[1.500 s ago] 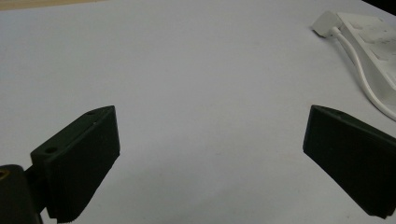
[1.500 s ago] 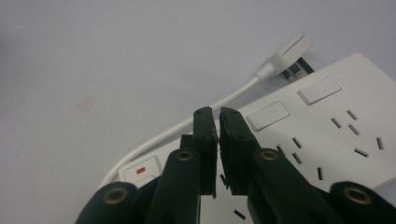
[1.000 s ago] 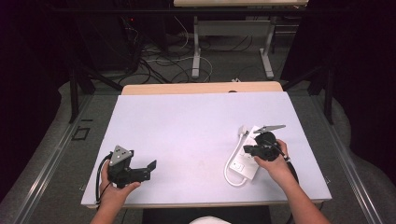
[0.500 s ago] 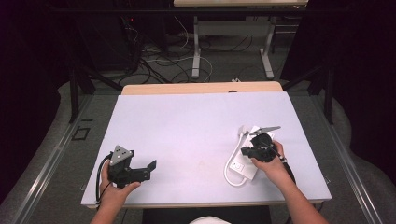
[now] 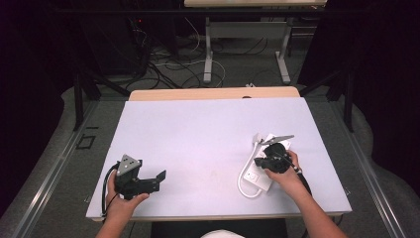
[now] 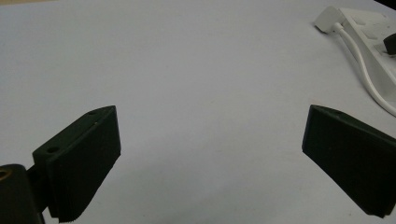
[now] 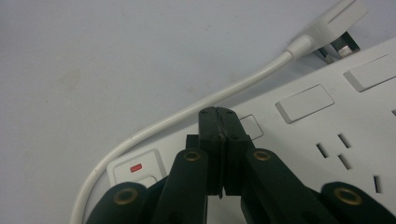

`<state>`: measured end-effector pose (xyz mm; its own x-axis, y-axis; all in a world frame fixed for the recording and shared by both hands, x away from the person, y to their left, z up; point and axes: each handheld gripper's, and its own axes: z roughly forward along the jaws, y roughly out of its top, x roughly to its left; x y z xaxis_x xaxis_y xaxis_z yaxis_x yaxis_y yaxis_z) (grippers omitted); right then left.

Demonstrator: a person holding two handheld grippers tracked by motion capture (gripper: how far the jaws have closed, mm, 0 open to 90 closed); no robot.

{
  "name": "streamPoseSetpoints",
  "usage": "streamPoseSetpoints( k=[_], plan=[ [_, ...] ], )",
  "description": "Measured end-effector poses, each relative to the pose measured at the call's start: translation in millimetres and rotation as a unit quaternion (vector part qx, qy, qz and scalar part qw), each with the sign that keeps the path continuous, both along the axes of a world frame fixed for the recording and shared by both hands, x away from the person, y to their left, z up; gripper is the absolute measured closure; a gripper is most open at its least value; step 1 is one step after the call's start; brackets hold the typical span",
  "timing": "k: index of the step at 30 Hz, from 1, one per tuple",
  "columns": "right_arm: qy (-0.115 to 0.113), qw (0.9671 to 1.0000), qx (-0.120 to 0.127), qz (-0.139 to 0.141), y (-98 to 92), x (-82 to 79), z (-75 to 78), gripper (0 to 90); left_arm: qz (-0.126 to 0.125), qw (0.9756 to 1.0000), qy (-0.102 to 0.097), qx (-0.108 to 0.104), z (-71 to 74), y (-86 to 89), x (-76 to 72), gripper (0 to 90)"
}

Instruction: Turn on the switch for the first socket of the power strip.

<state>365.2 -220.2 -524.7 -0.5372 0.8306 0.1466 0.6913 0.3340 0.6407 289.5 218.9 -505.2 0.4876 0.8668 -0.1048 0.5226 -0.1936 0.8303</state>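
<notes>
right gripper [image 7: 218, 114] shut over power strip [image 7: 327, 135]

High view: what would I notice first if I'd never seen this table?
The white power strip with its looping white cord, toward the table's right front. The right gripper, jaws shut together, sits over it. The left gripper rests at the front left, jaws wide open over bare white table.
</notes>
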Motion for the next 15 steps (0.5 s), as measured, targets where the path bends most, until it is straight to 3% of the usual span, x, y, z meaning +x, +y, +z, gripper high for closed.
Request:
streamPoseSetpoints(
  k=[15],
  plan=[
    [-0.013,0.9998,-0.013,0.01,1.9,-1.0,-1.0,90.0,-0.001,1.0,0.0,0.002,-0.7,-0.7,0.1,4.4]
  ],
)
